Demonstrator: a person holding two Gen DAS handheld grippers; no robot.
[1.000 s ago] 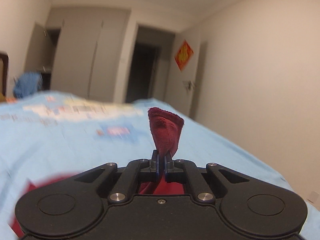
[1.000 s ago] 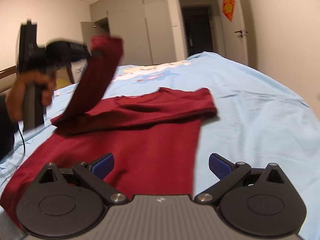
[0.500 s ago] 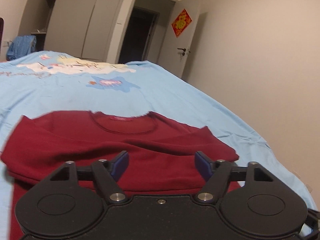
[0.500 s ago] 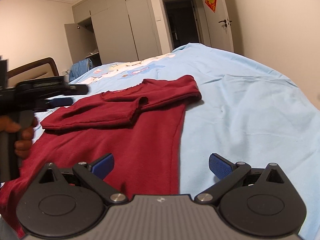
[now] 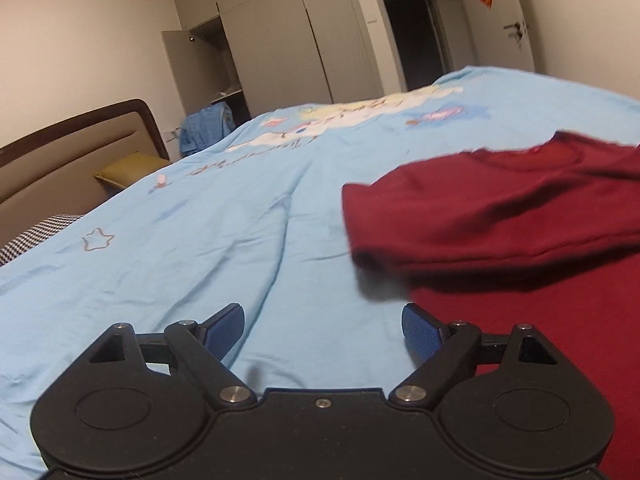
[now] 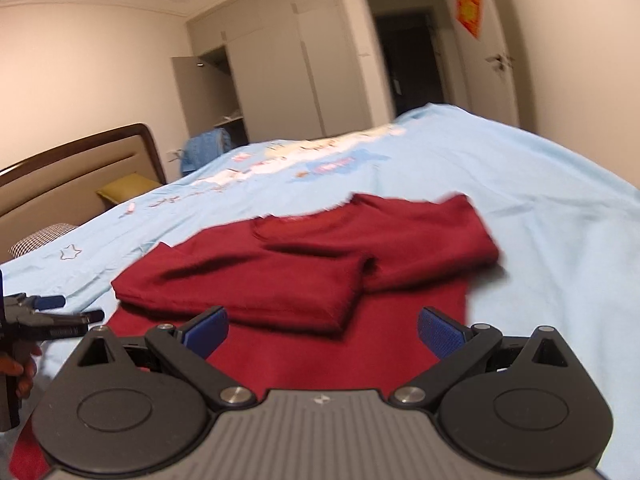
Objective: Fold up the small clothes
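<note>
The red shirt (image 6: 304,280) lies flat on the bed (image 6: 540,208), both sleeves folded across its chest. The left gripper (image 5: 323,330) is over the blue sheet just beside the shirt, jaws apart and empty. The right gripper (image 6: 322,334) is above the shirt, jaws apart too.

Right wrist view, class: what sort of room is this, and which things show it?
Most likely a bedroom: a bed with a light blue sheet and a padded headboard, and built-in wardrobes along the far wall. A dark red top lies on the bed.
</note>
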